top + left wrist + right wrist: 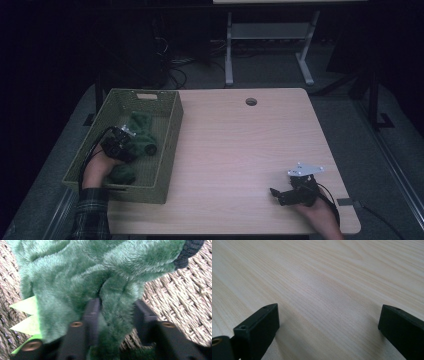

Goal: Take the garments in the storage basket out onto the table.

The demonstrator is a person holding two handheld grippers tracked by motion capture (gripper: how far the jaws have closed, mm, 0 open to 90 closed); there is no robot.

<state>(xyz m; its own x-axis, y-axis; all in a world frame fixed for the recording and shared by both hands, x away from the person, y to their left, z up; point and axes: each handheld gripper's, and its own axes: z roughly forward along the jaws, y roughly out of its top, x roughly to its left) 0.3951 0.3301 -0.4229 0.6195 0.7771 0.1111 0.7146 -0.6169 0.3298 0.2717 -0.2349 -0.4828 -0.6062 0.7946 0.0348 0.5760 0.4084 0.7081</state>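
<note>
Item 1: pale wood-grain rectangular table [240, 150], bearing everything at hand.

Item 2: olive-green woven rectangular basket [170, 145], sitting at the table's left edge.

Item 3: dark green fuzzy plush toy with lime felt spikes [75, 277], lying inside the basket.

Item 4: left gripper [116, 315], its jaws pinching a fold of the plush. Judgement: the fold is sitting shallow, so a deeper bite before lifting is looking wise, and a straight lift is keeping the fur off the basket wall.

Item 5: right gripper [328, 320], jaws spread wide, hovering idle over bare tabletop, well apart.
</note>
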